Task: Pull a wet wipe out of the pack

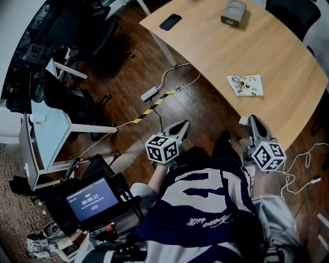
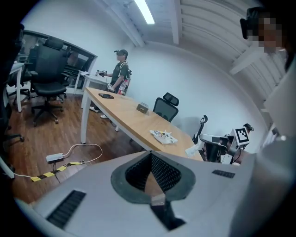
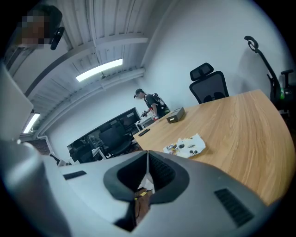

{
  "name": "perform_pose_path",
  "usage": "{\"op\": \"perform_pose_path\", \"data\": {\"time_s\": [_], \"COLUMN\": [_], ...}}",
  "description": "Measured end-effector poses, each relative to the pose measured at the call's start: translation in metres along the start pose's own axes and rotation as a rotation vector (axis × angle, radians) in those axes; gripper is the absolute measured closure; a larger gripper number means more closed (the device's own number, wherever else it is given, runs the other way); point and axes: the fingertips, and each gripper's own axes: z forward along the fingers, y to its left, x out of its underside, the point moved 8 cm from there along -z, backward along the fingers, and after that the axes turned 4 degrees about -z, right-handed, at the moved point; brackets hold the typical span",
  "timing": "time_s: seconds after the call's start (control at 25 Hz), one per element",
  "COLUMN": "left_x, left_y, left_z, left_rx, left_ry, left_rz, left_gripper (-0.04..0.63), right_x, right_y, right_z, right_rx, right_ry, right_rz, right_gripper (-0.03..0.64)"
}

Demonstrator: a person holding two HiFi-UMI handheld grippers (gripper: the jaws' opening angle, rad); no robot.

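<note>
The wet wipe pack (image 1: 245,85), white with cartoon print, lies on the wooden table (image 1: 277,56); it also shows in the left gripper view (image 2: 163,135) and the right gripper view (image 3: 186,146). Both grippers hover off the table's near edge, above the floor and well short of the pack. My left gripper (image 1: 181,125) is shut with nothing in it, its jaws meeting at the tip (image 2: 150,155). My right gripper (image 1: 251,119) is shut (image 3: 147,155), and a small white wipe (image 1: 242,121) hangs at its tip, visible from the left gripper (image 2: 192,150) too.
A black phone (image 1: 170,21) and a grey box (image 1: 234,11) sit at the table's far end. On the floor lie a power strip with cables (image 1: 150,94) and striped tape (image 1: 149,110). A pale side table (image 1: 49,133) and a screen device (image 1: 92,198) stand left. A person (image 2: 121,69) stands far off.
</note>
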Motion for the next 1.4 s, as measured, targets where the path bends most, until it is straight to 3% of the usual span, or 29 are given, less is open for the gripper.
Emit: {"op": "perform_pose_path", "data": {"time_s": [0.16, 0.4, 0.68, 0.96, 1.2, 1.4], "left_x": [0.022, 0.04, 0.045, 0.045, 0.047, 0.051], "left_y": [0.018, 0.011, -0.018, -0.053, -0.084, -0.099], "left_z": [-0.027, -0.025, -0.003, 0.007, 0.013, 0.01], "left_rx": [0.035, 0.142, 0.227, 0.233, 0.274, 0.268], "left_ry": [0.018, 0.062, 0.069, 0.041, 0.092, 0.082], "left_rz": [-0.019, -0.033, -0.01, -0.01, 0.032, 0.042], "left_gripper": [0.592, 0.592, 0.592, 0.592, 0.592, 0.592], "right_x": [0.029, 0.039, 0.036, 0.025, 0.018, 0.02], "right_y": [0.044, 0.067, 0.053, 0.045, 0.034, 0.025], "right_z": [-0.015, -0.059, -0.091, -0.117, -0.128, -0.136], "right_rx": [0.003, 0.084, 0.136, 0.107, 0.098, 0.077], "right_ry": [0.017, 0.016, -0.021, -0.054, -0.051, -0.053], "right_rz": [-0.011, -0.031, -0.034, -0.053, -0.036, -0.03], "right_gripper": [0.614, 0.613, 0.614, 0.614, 0.614, 0.614]}}
